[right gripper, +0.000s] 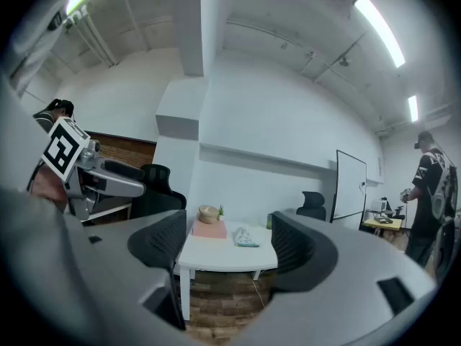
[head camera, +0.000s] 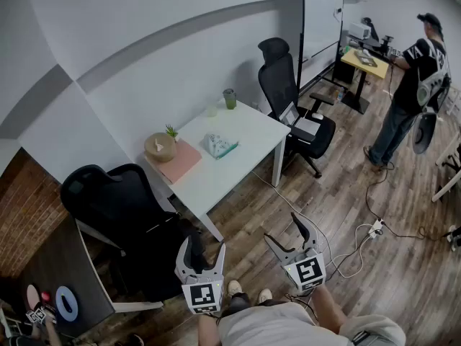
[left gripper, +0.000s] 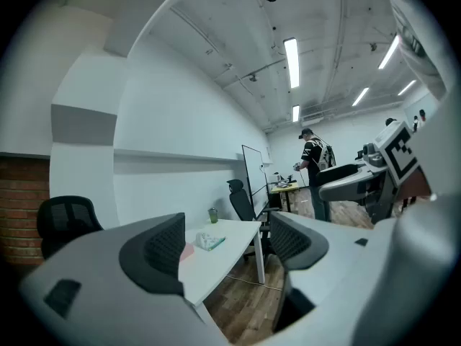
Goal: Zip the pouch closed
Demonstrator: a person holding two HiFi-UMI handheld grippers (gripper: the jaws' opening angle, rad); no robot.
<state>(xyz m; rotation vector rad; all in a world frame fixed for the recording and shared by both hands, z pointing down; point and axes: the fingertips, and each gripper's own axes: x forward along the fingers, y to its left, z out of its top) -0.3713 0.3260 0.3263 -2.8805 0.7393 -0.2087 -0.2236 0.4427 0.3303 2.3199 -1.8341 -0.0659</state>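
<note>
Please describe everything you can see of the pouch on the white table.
The pouch is small and soft-looking, pale with a pattern and a teal edge. It lies flat near the middle of the white table, touching only the tabletop, apart from the pink pad. Its zip is too small to make out.

— How do we find our right gripper (right gripper: pixel 227 245)?
— Jaws wide apart, gripping nothing.
— And beyond them?
— We see a white table (right gripper: pixel 216 256), well off, with the pouch (right gripper: pixel 244 238) lying beside a pink mat (right gripper: pixel 209 229).
</note>
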